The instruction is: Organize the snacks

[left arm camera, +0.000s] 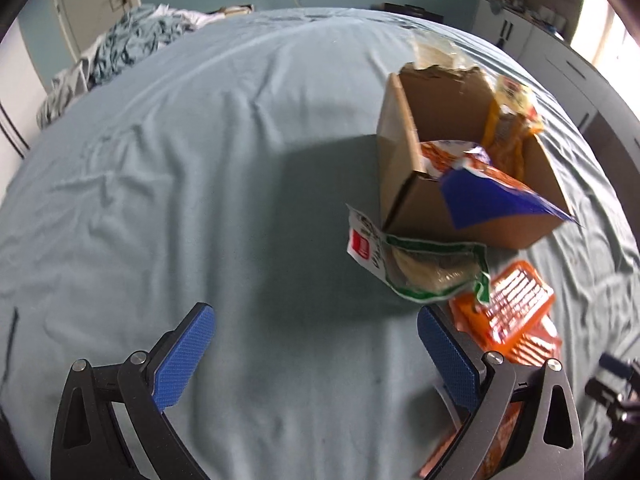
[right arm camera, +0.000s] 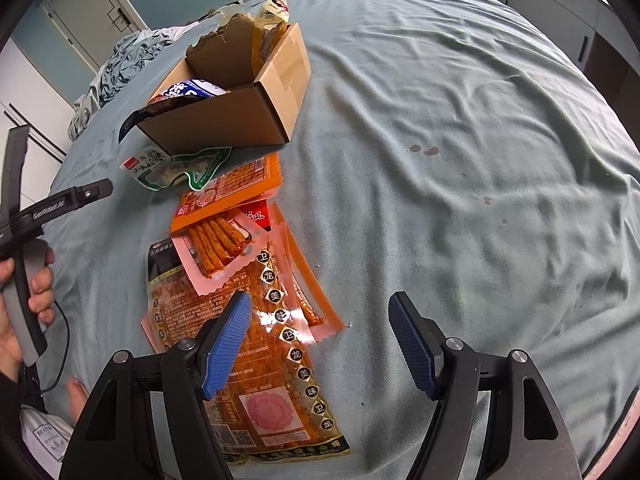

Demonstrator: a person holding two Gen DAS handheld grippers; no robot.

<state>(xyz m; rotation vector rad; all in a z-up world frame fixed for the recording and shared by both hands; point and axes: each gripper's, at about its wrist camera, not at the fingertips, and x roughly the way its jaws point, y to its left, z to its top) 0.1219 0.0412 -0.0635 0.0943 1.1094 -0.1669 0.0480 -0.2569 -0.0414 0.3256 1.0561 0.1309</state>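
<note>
Wrinkled blue bedsheet [right arm camera: 460, 128] carries flat, light, slippery foil snack packets [right arm camera: 256, 320] under the left finger of the right gripper [right arm camera: 320, 340], released. Pinch a sealed edge. Left gripper [left arm camera: 312, 356], released, has the green packet [left arm camera: 420, 268] just beyond its right finger, against the cardboard box [left arm camera: 404, 184]. Only the right view shows the largest packet's full length.

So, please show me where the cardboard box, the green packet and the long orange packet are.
box [right arm camera: 224, 122]: right wrist view, its front wall.
green packet [left arm camera: 416, 266]: left wrist view, its clear window.
long orange packet [right arm camera: 276, 364]: right wrist view, the middle of its face.
</note>
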